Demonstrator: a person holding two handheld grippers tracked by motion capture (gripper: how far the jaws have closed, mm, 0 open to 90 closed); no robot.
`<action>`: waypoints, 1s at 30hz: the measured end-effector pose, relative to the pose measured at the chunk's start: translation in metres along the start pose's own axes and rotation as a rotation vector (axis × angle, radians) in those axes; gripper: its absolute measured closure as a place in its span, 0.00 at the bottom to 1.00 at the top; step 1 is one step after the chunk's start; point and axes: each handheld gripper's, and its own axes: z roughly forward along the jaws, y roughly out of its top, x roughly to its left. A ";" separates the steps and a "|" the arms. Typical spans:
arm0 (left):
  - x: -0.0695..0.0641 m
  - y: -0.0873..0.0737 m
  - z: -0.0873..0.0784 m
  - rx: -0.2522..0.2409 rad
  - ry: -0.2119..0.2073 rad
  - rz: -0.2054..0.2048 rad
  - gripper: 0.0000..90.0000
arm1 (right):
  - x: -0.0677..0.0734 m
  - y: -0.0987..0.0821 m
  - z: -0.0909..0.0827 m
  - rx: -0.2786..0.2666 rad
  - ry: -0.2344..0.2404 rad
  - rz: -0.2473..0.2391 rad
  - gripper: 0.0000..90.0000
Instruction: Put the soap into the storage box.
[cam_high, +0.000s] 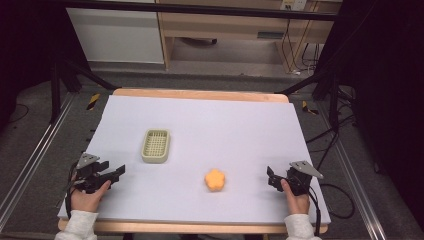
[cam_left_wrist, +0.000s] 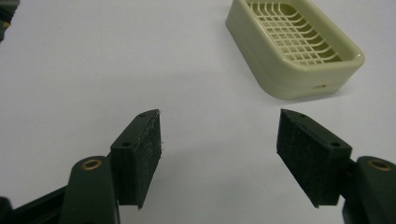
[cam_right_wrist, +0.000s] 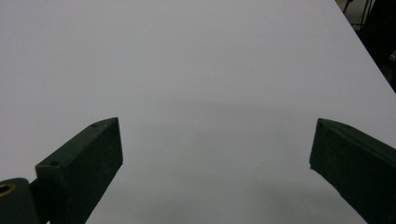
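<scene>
While both hands rest near the front edge of the table (cam_high: 210, 115), nothing has been picked up. From the high view, the left gripper (cam_high: 118, 171) sits at the near left corner with its jaws spread, aimed toward the middle of the white sheet. The right gripper (cam_high: 270, 179) waits at the near right, jaws also parted, well apart from anything. An orange flower-shaped sponge (cam_high: 215, 179) lies flat between the two grippers, nearer the right one, touched by neither. A pale green soap dish (cam_high: 155, 146) with a slotted floor stands farther back and to the left, empty.

Looking along the left gripper (cam_left_wrist: 219, 154) in its own view, the jaws stand wide with bare table between them, and the soap dish (cam_left_wrist: 299, 65) lies ahead and off to one side.

From the right gripper view, the right gripper (cam_right_wrist: 215, 168) shows its jaws wide open too, with plain white surface ahead.

To my eye the work has not begun: the sponge would need grasping and carrying to the dish, and all of that is left.
</scene>
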 end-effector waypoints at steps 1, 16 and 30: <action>0.000 0.000 0.000 -0.002 0.003 0.004 0.34 | 0.000 0.000 0.000 -0.003 0.001 -0.004 0.04; -0.015 0.004 -0.002 -0.008 -0.034 0.088 0.33 | 0.005 0.000 0.002 0.024 -0.017 -0.044 0.04; -0.044 0.007 0.003 0.011 -0.087 0.156 0.30 | 0.004 0.000 0.003 0.029 -0.010 -0.037 0.04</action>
